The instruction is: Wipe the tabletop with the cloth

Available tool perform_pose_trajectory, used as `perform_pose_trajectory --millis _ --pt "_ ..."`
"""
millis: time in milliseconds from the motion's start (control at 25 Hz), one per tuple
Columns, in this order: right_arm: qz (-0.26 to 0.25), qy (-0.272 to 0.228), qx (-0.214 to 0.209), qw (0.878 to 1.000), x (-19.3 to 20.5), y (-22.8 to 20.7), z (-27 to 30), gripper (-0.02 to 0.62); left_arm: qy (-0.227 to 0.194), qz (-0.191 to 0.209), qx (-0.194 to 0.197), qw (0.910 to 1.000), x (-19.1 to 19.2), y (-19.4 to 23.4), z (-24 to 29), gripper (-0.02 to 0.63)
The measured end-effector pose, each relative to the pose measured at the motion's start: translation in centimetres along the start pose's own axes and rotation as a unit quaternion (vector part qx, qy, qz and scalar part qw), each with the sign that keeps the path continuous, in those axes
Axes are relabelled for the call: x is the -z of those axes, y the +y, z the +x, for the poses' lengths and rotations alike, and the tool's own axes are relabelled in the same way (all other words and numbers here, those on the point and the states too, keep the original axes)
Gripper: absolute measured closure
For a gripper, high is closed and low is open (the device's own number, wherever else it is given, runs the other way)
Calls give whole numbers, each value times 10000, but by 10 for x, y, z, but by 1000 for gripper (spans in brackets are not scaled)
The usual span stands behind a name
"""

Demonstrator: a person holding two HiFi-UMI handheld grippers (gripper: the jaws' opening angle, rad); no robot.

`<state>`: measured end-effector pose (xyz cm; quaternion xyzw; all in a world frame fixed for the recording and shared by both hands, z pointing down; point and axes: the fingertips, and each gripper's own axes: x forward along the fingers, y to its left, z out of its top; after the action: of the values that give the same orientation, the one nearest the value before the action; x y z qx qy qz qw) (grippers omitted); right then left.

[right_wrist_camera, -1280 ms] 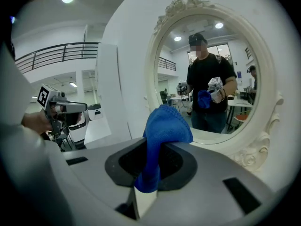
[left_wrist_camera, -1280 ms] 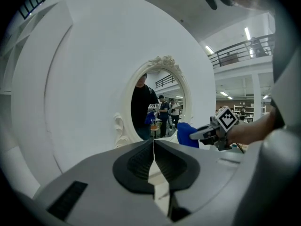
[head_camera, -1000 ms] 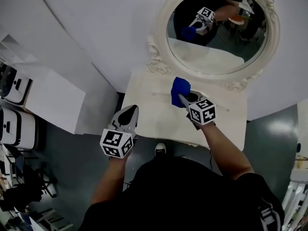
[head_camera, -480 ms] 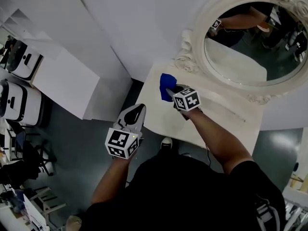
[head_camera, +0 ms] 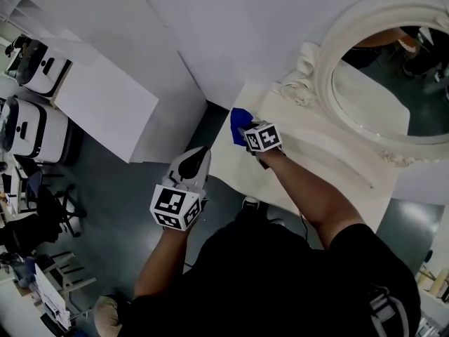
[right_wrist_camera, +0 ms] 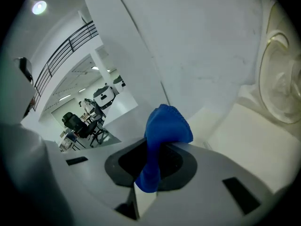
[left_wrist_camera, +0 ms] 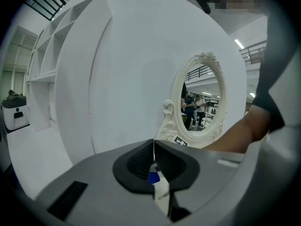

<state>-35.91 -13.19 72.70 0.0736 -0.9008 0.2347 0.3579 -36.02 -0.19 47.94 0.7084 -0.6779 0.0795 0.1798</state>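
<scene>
Right gripper (head_camera: 247, 132): jaws clamped on the blue cloth (head_camera: 240, 120), which bunches up out of them.
Left gripper (head_camera: 197, 159): jaws pressed together with nothing between them; it hangs off the tabletop's front-left corner, over the floor (head_camera: 151, 181).
Cloth position: at the left edge of the tabletop (head_camera: 309, 163), toward the back corner by the wall (head_camera: 231, 27). I cannot tell whether it presses on the surface.
Step in hand: probably a wiping pass at the left edge, with most of the surface lying to the right.
Risk 1: the cloth may run off the left edge and lose contact, since it sits right at that edge.
Risk 2: the gripper may knock the carved frame (head_camera: 303, 72) of the oval mirror (head_camera: 375, 83), which stands near the cloth on the back edge.
Risk 3: only a fold is pinched, so drag on the surface could pull the cloth free.
Around: a white cabinet (head_camera: 105, 104) stands beside the table's left edge, and 2 white machines (head_camera: 31, 69) and a chair (head_camera: 42, 209) are well apart from the table.
In the way: nothing lies on the bare tabletop. Only the mirror frame crowds the back edge.
</scene>
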Motion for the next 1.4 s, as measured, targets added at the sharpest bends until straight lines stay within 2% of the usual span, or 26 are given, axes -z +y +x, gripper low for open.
perform_pose_trajectory --millis 320,680,880,1120,1400 --pt "95 356 -81 9993 9 -4 57 555 198 -123 -112 9997 20 24 5 591" --pt "220 822 234 9961 39 -21 99 557 347 -201 -137 9991 32 41 5 591" --pt "159 867 348 9955 45 -27 104 557 402 -201 -100 9989 37 46 6 591" --pt "111 878 474 9949 55 -29 97 557 457 -96 136 9988 37 40 12 591" --pt "461 838 732 9927 84 -47 62 557 401 64 475 9980 25 23 23 591"
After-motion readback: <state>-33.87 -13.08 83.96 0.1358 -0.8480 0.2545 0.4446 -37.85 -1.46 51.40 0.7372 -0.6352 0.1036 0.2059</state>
